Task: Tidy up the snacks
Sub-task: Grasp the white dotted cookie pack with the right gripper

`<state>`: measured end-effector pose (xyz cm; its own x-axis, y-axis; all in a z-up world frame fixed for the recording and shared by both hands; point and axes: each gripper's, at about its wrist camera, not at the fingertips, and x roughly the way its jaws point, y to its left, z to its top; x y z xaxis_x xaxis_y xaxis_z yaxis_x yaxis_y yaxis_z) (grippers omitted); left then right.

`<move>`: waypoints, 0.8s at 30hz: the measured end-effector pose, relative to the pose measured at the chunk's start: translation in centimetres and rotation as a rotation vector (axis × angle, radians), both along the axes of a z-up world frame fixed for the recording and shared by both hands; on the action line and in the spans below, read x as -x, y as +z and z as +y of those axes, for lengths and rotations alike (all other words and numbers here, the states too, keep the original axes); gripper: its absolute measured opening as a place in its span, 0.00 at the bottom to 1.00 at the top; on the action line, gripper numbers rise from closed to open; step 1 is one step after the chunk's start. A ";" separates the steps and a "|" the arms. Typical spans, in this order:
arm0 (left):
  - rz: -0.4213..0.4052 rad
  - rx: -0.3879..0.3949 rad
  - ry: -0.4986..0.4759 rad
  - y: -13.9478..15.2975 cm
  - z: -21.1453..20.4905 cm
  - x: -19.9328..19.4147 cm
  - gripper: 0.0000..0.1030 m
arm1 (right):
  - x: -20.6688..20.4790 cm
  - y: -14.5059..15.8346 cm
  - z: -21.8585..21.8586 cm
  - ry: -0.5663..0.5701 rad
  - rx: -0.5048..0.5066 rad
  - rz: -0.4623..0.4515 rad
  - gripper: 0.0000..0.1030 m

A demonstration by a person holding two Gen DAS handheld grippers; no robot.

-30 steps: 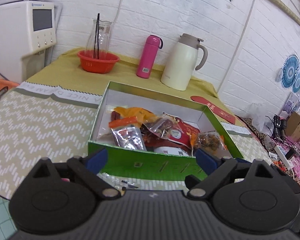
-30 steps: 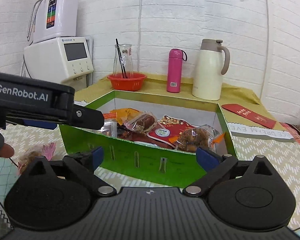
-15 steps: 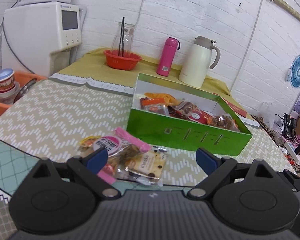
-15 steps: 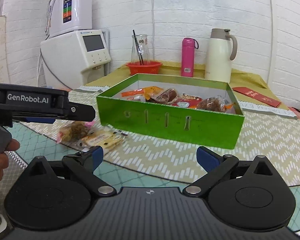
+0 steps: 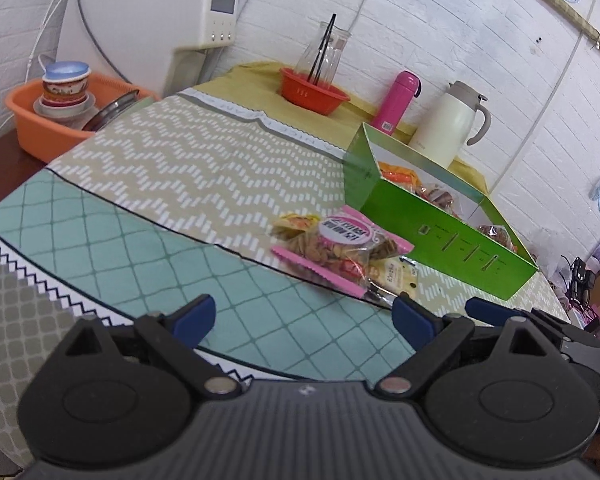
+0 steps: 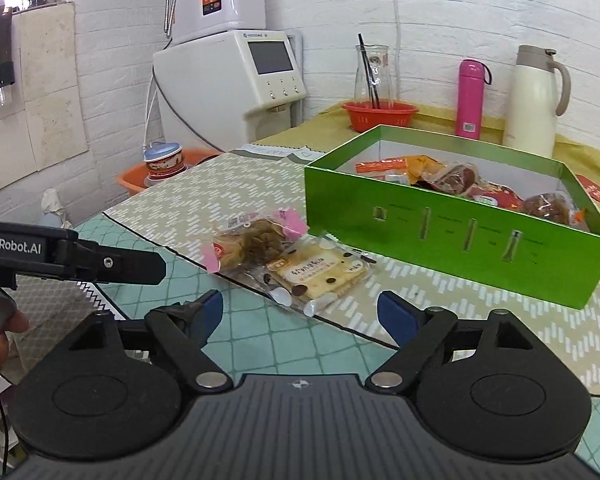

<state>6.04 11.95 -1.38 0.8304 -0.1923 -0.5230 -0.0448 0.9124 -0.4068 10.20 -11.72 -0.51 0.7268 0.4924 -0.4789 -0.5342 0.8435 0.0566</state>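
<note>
Lying beside 1 green box (image 6: 456,240): 3 snack packs (image 6: 292,256); both grippers' jaws apart, empty.

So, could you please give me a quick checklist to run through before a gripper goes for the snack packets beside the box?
1. Right gripper open and empty: ok, jaws spread, nothing between them.
2. Left gripper open and empty: ok.
3. Packets outside the green box: ok, the pink-edged snack packet and the cracker packet lie on the tablecloth beside it.
4. Packets separate: not ok, they overlap, and the left view hints at more beneath.
5. Room in the box: ok, white floor shows at its left end.
6. Approach path: ok, only cloth lies between the right gripper and the cracker packet; the left gripper stays off to the side.
</note>
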 end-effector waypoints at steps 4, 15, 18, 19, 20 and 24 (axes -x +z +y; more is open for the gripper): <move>-0.006 0.026 0.001 -0.1 1.0 0.0 0.91 | -0.9 -0.3 1.9 0.034 0.045 -0.003 1.00; 0.001 0.060 -0.078 -0.5 0.0 -0.6 0.91 | -4.5 -1.7 4.6 0.024 0.210 -0.050 1.00; 0.008 0.073 -0.118 -0.4 -0.7 -0.6 0.91 | -3.4 -1.3 3.7 0.035 0.202 -0.081 0.62; 0.008 0.073 -0.135 -0.4 -1.1 -0.6 0.91 | -2.9 -1.2 3.6 0.037 0.218 -0.088 0.59; 0.006 0.072 -0.159 -0.3 -1.6 -0.5 0.91 | -2.5 -1.2 3.3 0.040 0.235 -0.092 0.59; -0.007 0.089 -0.256 -0.1 -3.5 -0.6 0.90 | -0.5 -1.3 1.4 0.061 0.253 -0.101 0.58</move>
